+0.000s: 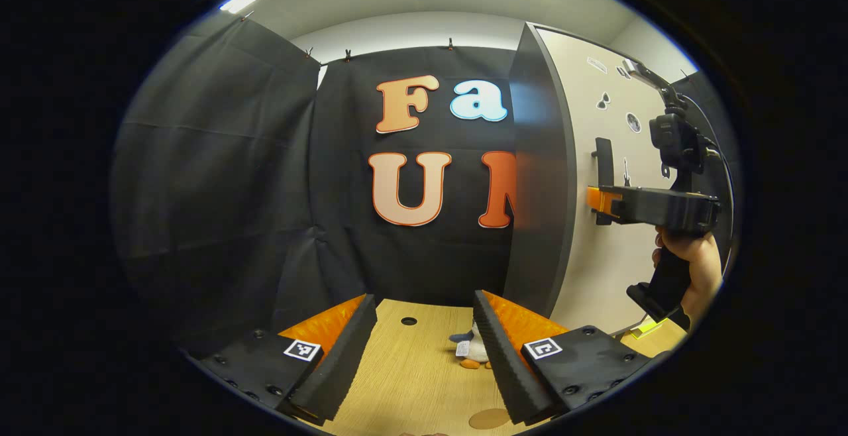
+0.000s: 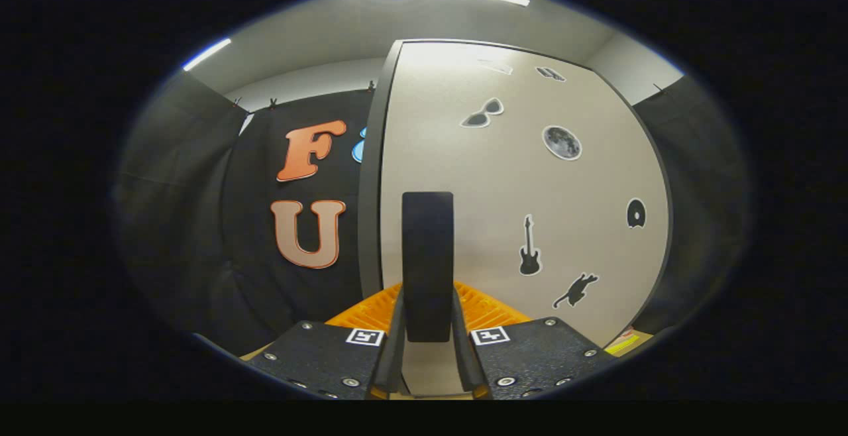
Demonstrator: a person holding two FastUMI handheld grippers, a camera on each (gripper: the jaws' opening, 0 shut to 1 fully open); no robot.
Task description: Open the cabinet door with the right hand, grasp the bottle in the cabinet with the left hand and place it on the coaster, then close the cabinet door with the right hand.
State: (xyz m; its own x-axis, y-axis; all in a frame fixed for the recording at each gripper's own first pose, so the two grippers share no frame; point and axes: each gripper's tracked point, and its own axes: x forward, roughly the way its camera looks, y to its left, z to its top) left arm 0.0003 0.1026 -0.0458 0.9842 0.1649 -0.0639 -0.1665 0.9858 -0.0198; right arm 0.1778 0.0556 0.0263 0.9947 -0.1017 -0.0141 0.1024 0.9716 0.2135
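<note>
Right tool: closed onto the black vertical bar handle of the beige cabinet door.
Left tool: fingers wide apart, holding nothing, above the light wooden desk; round brown coaster at 5 o'clock.

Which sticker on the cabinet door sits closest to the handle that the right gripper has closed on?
The guitar sticker, just right of the handle; the cat, moon, sunglasses and disc stickers lie farther off on the cabinet door.

Black cloth hangs clipped along its top edge as the booth's wall, creased and draped behind a pale wooden tabletop that has a small dark hole in it. Above the cloth, a white wall meets a ceiling with strip lights.
</note>
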